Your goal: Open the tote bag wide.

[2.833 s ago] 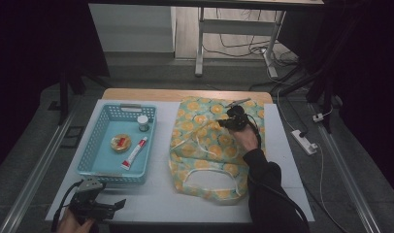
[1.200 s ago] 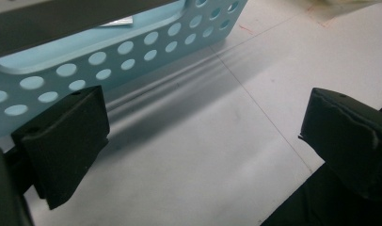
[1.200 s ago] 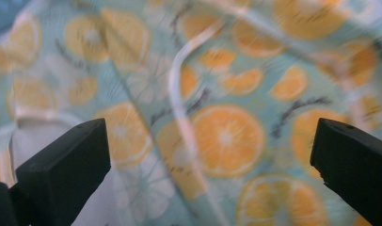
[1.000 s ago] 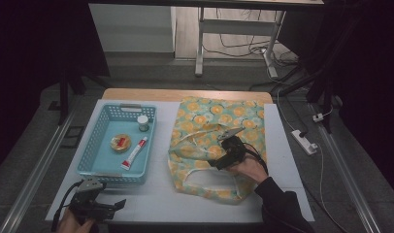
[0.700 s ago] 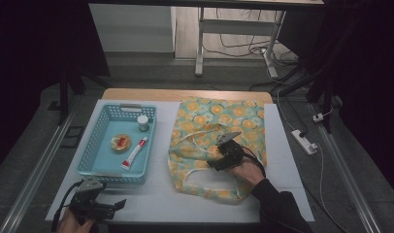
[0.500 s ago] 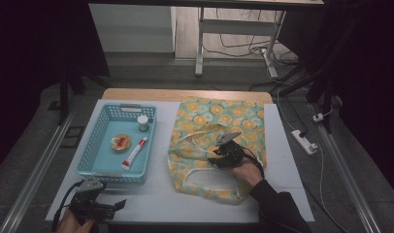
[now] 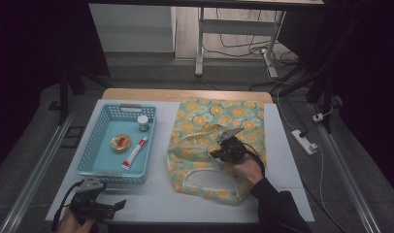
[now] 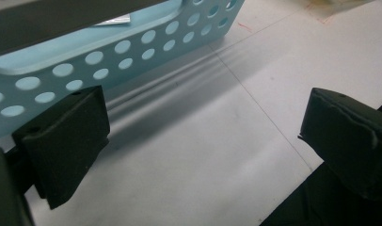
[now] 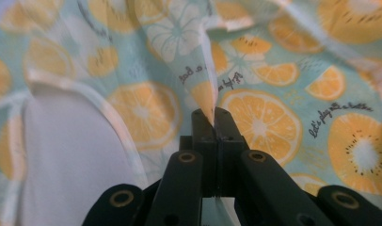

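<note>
My right tool (image 7: 218, 153) is clenched on a raised fold of the fruit-print bag (image 7: 205, 116); its jaws have just been closing, and in the right gripper view (image 9: 212, 115) the two black pads meet with a thin peak of cloth pinched between them. The bag is soft, thin fabric, pale turquoise with orange slices, kiwi halves and small script lettering, and it lies flat and slightly wrinkled on the right half of the white surface (image 7: 282, 145), its cut-out handle loop turned toward me. The cloth rumples up into a ridge where I grip it (the rest stays flat). My left tool (image 7: 107, 206) rests near the front left edge of the surface, released, its blunt black foam pads (image 8: 67, 136) wide apart over bare white top with nothing between them. Just beyond it stands the light blue plastic basket (image 7: 90, 155), rectangular, its walls punched with round holes
</note>
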Motion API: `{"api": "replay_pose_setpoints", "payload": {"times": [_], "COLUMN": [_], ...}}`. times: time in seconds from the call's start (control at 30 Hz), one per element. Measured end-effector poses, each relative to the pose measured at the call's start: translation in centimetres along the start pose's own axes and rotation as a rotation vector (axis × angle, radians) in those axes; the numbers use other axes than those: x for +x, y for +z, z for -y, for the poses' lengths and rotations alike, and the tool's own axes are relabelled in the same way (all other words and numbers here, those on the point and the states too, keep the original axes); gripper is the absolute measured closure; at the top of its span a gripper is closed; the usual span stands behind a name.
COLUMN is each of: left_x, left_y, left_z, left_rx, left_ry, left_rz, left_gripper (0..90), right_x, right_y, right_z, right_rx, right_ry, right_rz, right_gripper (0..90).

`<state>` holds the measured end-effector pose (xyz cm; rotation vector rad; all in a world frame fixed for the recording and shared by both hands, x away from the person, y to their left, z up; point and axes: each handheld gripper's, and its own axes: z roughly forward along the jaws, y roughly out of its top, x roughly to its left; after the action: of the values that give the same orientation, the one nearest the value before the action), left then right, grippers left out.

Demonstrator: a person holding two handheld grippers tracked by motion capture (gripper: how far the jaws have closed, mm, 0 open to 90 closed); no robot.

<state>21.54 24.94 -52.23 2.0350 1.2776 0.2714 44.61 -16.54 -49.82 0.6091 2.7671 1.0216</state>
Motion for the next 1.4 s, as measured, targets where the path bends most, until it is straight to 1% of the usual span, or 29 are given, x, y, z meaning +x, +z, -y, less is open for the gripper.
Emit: {"api": "replay_pose_setpoints", "payload": {"times": [0.03, 0.07, 0.1, 0.13, 0.23, 0.33, 0.47, 0.5, 0.57, 0.63, 0.67, 0.8, 0.87, 1.0, 1.03, 1.17, 1.4], "left_x": [0.0, 0.0, 0.0, 0.0, 0.0, 0.0, 0.0, 0.1, 0.1, 0.1, 0.1, 0.1, 0.1, 0.1, 0.1, 0.1, 0.1], "left_y": [0.0, 0.0, 0.1, 0.0, 0.0, 0.1, 0.1, 0.1, 0.1, 0.1, 0.1, 0.1, 0.1, 0.1, 0.1, 0.1, 0.1], "left_z": [0.0, 0.0, 0.0, 0.0, 0.0, 0.0, 0.0, 0.0, 0.0, -0.1, -0.1, -0.1, -0.1, -0.1, -0.1, -0.1, 0.0], "left_rx": [0.000, 0.002, 0.002, 0.002, 0.002, 0.004, 0.003, 0.002, 0.004, 0.007, 0.008, 0.006, 0.007, 0.004, 0.004, 0.005, 0.002], "left_ry": [0.000, 0.000, -0.001, -0.002, -0.002, -0.003, -0.003, -0.004, -0.004, -0.006, -0.007, -0.009, -0.007, -0.008, -0.008, -0.009, -0.010], "left_rz": [0.001, 0.001, 0.001, 0.001, 0.001, 0.000, 0.005, 0.005, 0.006, 0.008, 0.007, 0.009, 0.009, 0.008, 0.008, 0.009, 0.007], "left_gripper": [2.2, 2.2, 2.2, 2.2, 2.3, 2.3, 2.4, 2.4, 2.4, 2.4, 2.4, 2.4, 2.5, 2.5, 2.5, 2.5, 2.5], "right_x": [-0.1, -0.1, -0.1, -0.1, 0.0, -0.1, -0.3, -0.3, -0.4, -0.4, -0.4, -0.5, -0.4, -0.3, -0.3, -0.5, -0.7], "right_y": [-0.6, -0.6, -0.8, -1.3, -1.5, -1.8, -2.2, -2.2, -2.6, -2.7, -3.0, -3.5, -4.1, -4.6, -4.8, -5.0, -5.8], "right_z": [-0.3, -0.3, -0.5, -0.9, -1.2, -1.6, -2.2, -2.2, -2.7, -2.9, -3.2, -3.7, -4.2, -4.8, -5.1, -5.8, -6.8], "right_rx": [-0.021, -0.021, -0.028, -0.036, -0.036, -0.042, -0.073, -0.073, -0.096, -0.099, -0.110, -0.131, -0.151, -0.157, -0.156, -0.148, -0.170], "right_ry": [0.025, 0.025, 0.041, 0.046, 0.044, 0.055, 0.033, 0.033, 0.031, 0.031, 0.033, 0.036, 0.035, 0.032, 0.039, 0.052, 0.064], "right_rz": [-0.011, -0.011, -0.027, -0.034, -0.031, -0.036, -0.025, -0.025, -0.018, -0.014, -0.009, -0.011, -0.009, -0.007, -0.015, -0.021, -0.021], "right_gripper": [90.0, 90.0, 90.0, 90.0, 90.0, 90.0, 90.0, 90.0, 90.0, 90.0, 90.0, 90.0, 90.0, 90.0, 90.0, 90.0, 90.0]}}
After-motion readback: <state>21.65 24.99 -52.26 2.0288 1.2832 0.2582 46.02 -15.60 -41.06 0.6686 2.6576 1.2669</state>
